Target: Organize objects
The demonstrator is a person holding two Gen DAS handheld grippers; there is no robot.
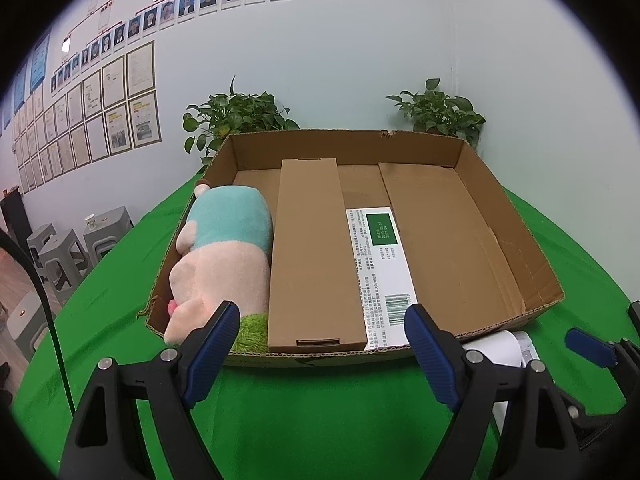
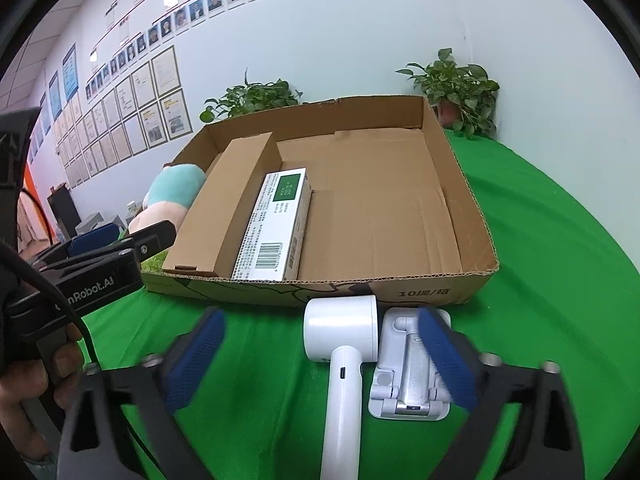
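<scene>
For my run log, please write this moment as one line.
left gripper: open, empty | right gripper: open, over white handheld device | cardboard tray: plush toy, brown box, white box

left gripper (image 1: pixel 320 340): jaws wide apart, empty | right gripper (image 2: pixel 320 356): jaws wide apart, empty

— What is seen nearest the lens?
— The right hand-held gripper (image 2: pixel 320 360) is held open above the green table (image 2: pixel 560 280), with a white hair dryer (image 2: pixel 344 344) lying between its blue pads (image 2: pixel 446 356), and a white folding stand (image 2: pixel 404 376) set just beside the dryer.

— And beyond that?
— A shallow cardboard tray (image 2: pixel 400 290) is seen, in which a long brown box (image 2: pixel 228 204) and a white labelled box (image 2: pixel 276 224) are laid side by side. A plush toy (image 2: pixel 168 196) is partly hidden behind the left hand-held gripper (image 2: pixel 108 248).
</scene>
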